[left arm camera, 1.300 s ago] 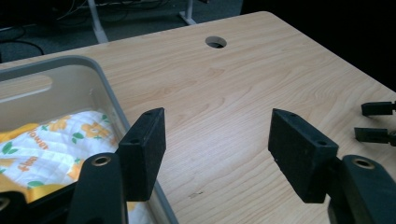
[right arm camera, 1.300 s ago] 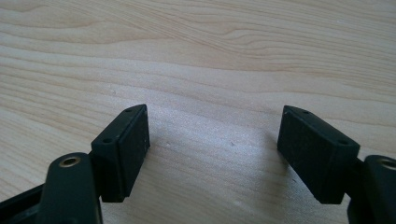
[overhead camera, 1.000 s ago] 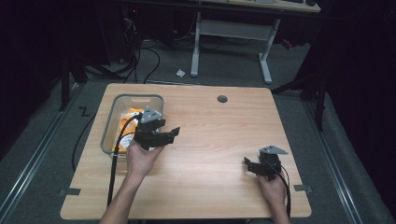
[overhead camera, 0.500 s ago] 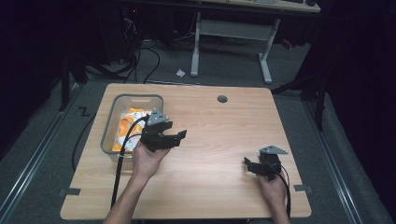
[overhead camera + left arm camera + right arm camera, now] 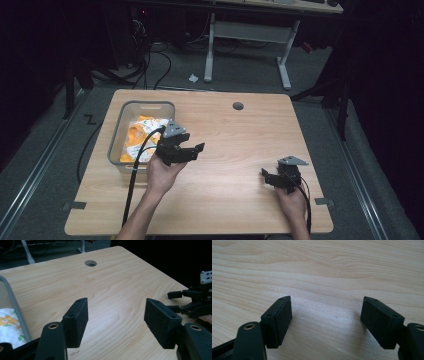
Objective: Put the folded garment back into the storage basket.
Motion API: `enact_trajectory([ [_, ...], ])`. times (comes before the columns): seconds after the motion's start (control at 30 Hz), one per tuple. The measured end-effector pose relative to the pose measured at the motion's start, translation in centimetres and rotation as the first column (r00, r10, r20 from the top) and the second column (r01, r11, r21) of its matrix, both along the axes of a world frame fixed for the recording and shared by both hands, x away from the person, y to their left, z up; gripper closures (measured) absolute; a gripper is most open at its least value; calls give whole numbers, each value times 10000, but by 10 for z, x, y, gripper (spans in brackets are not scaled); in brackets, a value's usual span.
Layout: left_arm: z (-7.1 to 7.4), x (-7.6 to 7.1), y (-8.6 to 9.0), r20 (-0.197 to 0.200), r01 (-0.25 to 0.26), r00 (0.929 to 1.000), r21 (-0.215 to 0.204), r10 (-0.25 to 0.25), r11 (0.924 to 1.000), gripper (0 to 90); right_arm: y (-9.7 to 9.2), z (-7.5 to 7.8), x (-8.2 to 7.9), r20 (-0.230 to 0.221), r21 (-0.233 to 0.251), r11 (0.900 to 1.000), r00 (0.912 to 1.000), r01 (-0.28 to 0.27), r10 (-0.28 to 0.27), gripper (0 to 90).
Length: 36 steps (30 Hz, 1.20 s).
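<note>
A clear plastic bin [image 5: 116, 134] stands on the left part of the wooden table [image 5: 235, 135] and holds orange-and-white packets [image 5: 140, 137]. My left gripper [image 5: 197, 150] is raised just right of the bin, open, with nothing between its jaws. The left gripper view has that gripper [image 5: 116, 320] facing across bare wood, with the bin's rim [image 5: 15, 305] and a packet [image 5: 8, 325] at its left edge. My right gripper [image 5: 267, 176] rests low near the table's front right, open and empty. The right gripper view has its jaws [image 5: 325, 315] spread over bare wood.
A round cable hole [image 5: 238, 106] sits near the table's far edge. Behind the table stands a desk frame with white legs [image 5: 282, 55], and cables [image 5: 150, 55] lie on the floor. The other gripper [image 5: 195, 303] appears at the right edge of the left gripper view.
My left gripper has moved right and toward the front, away from above the bin and out over bare table. The right gripper has stayed put.
</note>
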<state>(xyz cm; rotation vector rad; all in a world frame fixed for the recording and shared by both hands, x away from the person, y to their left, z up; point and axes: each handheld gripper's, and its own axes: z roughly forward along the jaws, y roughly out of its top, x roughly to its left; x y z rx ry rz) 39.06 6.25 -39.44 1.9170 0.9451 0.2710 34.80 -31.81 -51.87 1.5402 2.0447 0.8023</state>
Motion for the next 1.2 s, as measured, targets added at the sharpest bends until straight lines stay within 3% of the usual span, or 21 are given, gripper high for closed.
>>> enact_trajectory([
  [0.57, -13, -5, -6, -183, 123, 9998, -252, -128, 9996, 374, 0, 0, 0, -1, 1, 10000, 10000, 0, 0, 255],
  [0.97, -24, -6, -12, -551, 215, 9982, -428, -238, 9989, 372, 0, 0, 0, -3, 1, 10000, 10000, 1, -1, 255],
  [1.2, -33, -5, -18, -790, 346, 9962, -301, -369, 9989, 371, 0, 0, 0, -2, 2, 10000, 10000, 2, -2, 255],
])
